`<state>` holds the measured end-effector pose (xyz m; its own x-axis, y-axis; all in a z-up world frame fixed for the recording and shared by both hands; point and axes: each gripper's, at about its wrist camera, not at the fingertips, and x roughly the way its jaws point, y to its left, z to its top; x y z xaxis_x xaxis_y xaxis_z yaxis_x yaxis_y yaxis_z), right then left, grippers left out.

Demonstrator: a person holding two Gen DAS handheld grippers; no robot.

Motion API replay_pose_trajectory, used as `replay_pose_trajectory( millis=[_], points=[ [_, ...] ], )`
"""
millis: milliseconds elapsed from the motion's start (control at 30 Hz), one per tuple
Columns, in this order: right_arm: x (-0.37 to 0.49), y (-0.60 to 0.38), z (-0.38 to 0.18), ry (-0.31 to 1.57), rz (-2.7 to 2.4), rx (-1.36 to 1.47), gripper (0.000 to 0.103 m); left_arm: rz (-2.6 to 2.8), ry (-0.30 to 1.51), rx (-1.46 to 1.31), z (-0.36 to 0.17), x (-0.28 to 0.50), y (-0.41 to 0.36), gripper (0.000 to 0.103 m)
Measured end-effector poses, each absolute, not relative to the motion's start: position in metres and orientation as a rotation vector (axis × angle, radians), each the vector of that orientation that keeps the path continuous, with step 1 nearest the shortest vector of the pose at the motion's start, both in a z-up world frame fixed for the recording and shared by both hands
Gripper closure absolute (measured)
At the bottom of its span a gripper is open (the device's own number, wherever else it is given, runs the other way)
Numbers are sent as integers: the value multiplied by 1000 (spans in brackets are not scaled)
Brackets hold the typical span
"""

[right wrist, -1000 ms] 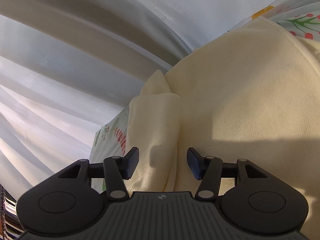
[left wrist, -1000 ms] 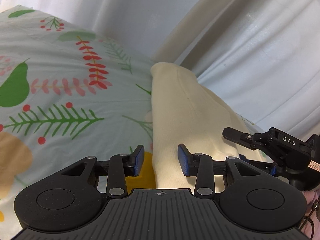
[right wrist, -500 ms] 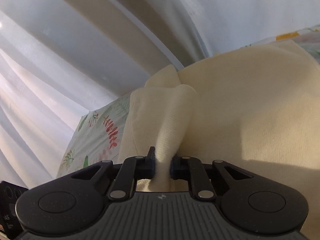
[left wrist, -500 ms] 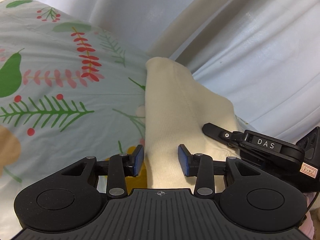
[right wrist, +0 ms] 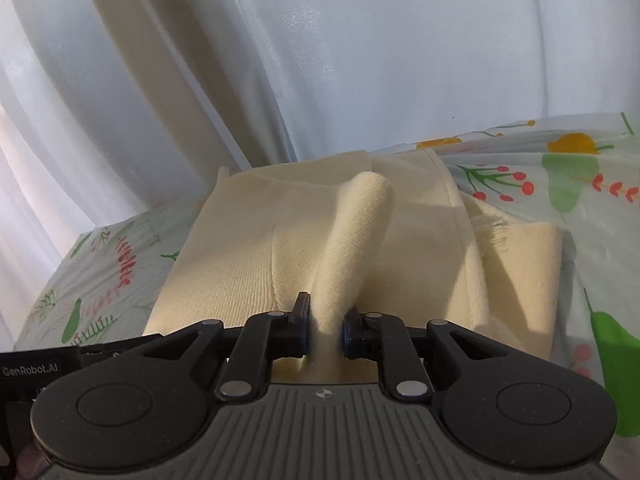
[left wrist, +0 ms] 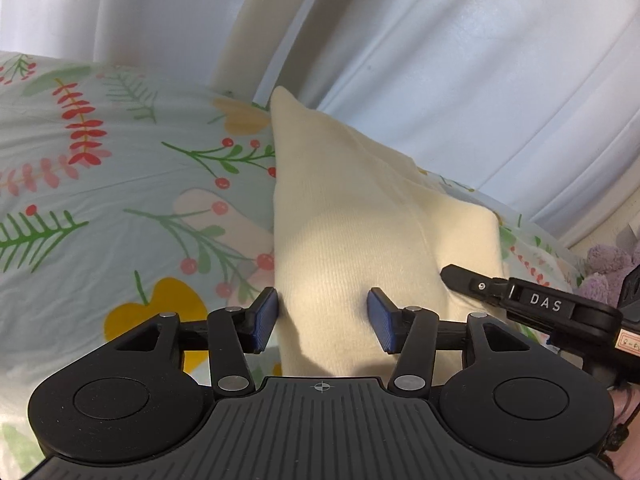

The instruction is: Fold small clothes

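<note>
Matt ribbed cream knit garment (right wrist: 248,264)

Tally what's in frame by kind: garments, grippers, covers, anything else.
Cream knit garment: 1
Grippers: 2, left gripper open astride the garment, right gripper shut on a pinched ridge of it
Printed floral sheet: 1
White curtain: 1
Purple plush toy: 1, at the edge of the left wrist view
Total: 6

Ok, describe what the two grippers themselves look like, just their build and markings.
Both are matte black plastic. The left gripper has a ribbed body, two round discs, silver pivot rivets and blue pads on its jaws. The right gripper is built the same; seen from the left wrist it reads "DAS", while "GenRobot.AI" lettering shows at the right view's edge.
</note>
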<state>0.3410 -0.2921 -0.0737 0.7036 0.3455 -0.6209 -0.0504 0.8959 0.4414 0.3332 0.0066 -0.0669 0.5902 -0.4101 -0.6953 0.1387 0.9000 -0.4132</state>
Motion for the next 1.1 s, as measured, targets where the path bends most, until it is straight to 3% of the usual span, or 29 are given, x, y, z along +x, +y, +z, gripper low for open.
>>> replay_pose_trajectory(
  millis=[133, 200, 233, 267, 300, 533, 867, 1000, 1100],
  points=[
    [359, -318, -95, 801, 303, 771, 70, -329, 900, -346, -67, 334, 8, 47],
    [366, -317, -105, 803, 309, 854, 71, -334, 901, -327, -67, 334, 4, 44],
    [368, -314, -106, 801, 309, 849, 78, -333, 904, -319, -69, 335, 3, 42],
    [369, -308, -102, 797, 299, 800, 88, -322, 907, -323, -68, 334, 2, 42],
    [368, -300, -95, 779, 281, 713, 90, -316, 907, -325, -66, 332, 2, 42],
    [326, -279, -36, 514, 106, 320, 91, -347, 871, -300, -49, 308, -8, 42],
    [318, -308, -74, 588, -117, 129, 90, -402, 941, -254, -68, 303, -30, 42],
    [314, -325, -72, 587, -66, 228, 81, -417, 967, -247, -71, 302, -33, 42],
    [291, -357, -63, 540, -56, 424, 55, -429, 965, -229, -71, 295, -32, 42]
  ],
)
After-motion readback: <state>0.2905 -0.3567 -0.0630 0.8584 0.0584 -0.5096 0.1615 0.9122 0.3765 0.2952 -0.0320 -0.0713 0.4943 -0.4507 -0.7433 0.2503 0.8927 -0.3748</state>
